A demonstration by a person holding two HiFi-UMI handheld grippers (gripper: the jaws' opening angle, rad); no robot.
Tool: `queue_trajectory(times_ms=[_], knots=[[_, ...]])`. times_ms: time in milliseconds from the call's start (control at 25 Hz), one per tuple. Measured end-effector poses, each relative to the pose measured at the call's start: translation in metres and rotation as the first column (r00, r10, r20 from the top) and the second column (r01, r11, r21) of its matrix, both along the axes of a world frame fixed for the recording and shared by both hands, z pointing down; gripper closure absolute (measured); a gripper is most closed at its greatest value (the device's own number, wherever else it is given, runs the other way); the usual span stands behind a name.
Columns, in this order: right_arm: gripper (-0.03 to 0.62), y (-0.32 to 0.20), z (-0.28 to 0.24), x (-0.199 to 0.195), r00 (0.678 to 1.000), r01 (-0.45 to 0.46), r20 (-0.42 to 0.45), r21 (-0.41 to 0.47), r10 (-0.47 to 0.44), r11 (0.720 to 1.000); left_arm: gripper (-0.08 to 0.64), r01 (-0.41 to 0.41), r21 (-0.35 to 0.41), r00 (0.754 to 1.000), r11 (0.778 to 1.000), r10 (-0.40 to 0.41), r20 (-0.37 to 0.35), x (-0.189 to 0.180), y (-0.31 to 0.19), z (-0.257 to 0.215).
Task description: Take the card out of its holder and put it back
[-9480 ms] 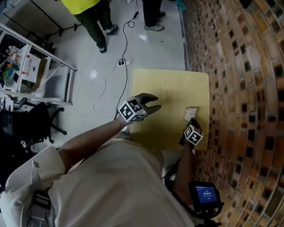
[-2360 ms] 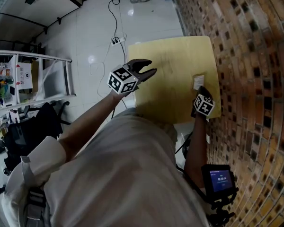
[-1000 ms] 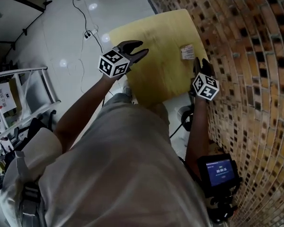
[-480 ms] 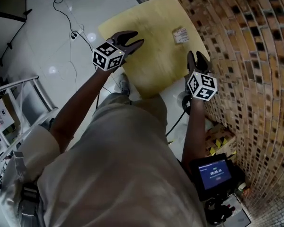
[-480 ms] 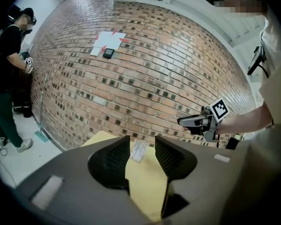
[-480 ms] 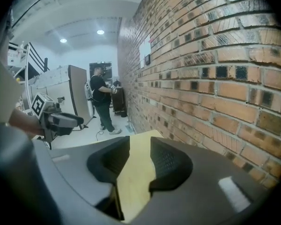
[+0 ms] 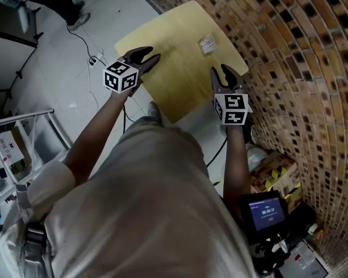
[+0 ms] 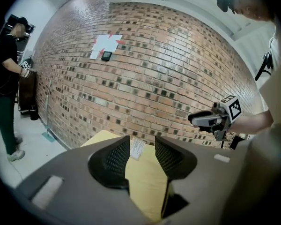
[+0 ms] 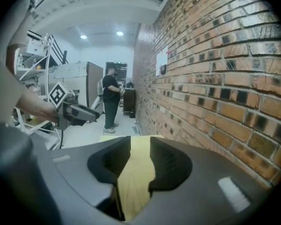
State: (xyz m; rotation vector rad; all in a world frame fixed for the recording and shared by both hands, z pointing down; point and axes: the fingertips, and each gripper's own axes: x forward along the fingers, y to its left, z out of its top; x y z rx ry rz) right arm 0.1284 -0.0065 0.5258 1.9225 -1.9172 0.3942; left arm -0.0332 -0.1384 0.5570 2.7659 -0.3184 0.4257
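- Left gripper [image 7: 152, 53]: jaws apart, empty, at the table [image 7: 180, 83] edge.
- Right gripper [image 7: 219, 70]: jaws apart, just been closing, nothing between them.
- Card holder [image 7: 207, 43]: flat on the table near the brick wall [image 7: 290, 51], clear of both grippers.

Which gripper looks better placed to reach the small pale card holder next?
Probably the right gripper: it is nearer the small pale card holder, on the same side of the yellow table. Its jaws have just been closing but stand apart, empty. The left gripper, also open, is across the table.
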Motion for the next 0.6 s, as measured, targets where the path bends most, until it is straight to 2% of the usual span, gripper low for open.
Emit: queue_trajectory(times_ms=[120,320,600], knots=[[0.462,0.023,-0.004,-0.005,1.0,0.007,0.026,0.014,-0.007,1.0,0.373,-0.004,-0.011,1.0,1.0,0.004,0.018,0.002,0.022,0.004],[0.465,0.076,0.008,-0.009,0.999,0.023,0.036,-0.016,-0.022,1.0,0.373,-0.002,-0.024,1.0,1.0,0.003,0.026,0.013,0.064,0.007],[0.47,0.135,0.011,0.012,0.998,-0.034,0.047,0.006,0.034,0.999,0.373,-0.015,-0.005,0.999,1.0,0.015,0.045,0.02,0.111,0.009]])
